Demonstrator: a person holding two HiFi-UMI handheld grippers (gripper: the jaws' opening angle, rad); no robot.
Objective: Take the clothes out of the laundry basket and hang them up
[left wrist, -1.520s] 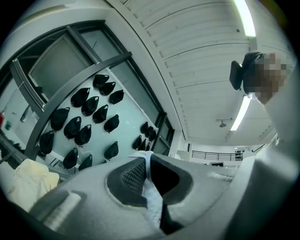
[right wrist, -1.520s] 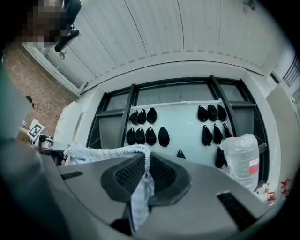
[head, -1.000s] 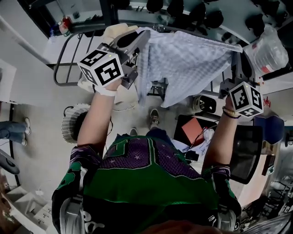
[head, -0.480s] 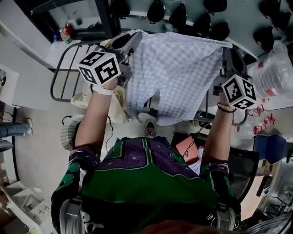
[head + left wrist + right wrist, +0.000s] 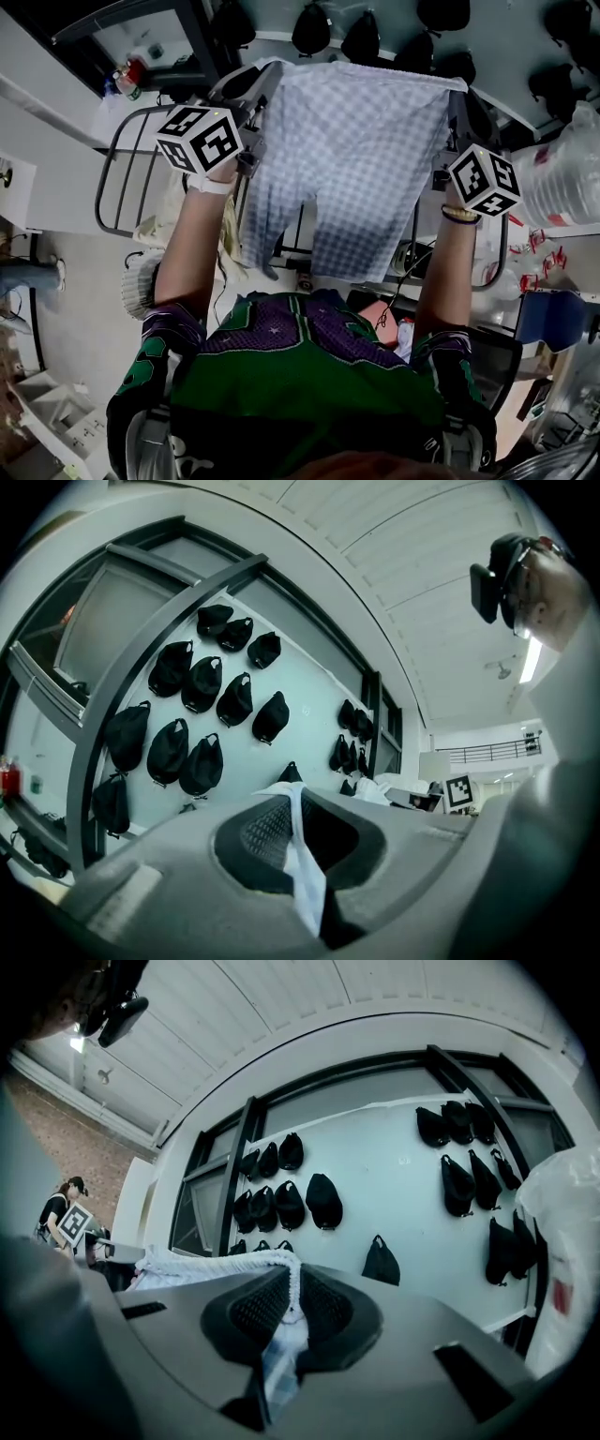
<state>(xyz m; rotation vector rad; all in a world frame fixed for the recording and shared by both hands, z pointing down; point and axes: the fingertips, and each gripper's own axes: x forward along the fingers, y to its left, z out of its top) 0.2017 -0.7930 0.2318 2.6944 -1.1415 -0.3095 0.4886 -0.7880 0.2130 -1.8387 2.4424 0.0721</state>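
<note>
The left tool and the right tool each carry a cube with black and white squares. The checked cloth hangs spread wide between them. Both tools are squeezed tight on its top edge — one at each top corner. A metal rack stands below.

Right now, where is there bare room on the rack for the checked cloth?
The rack rails left of the left gripper look bare, out to the curved end. Beside the left forearm a cream cloth hangs. Near the right gripper a plastic bag crowds in.
</note>
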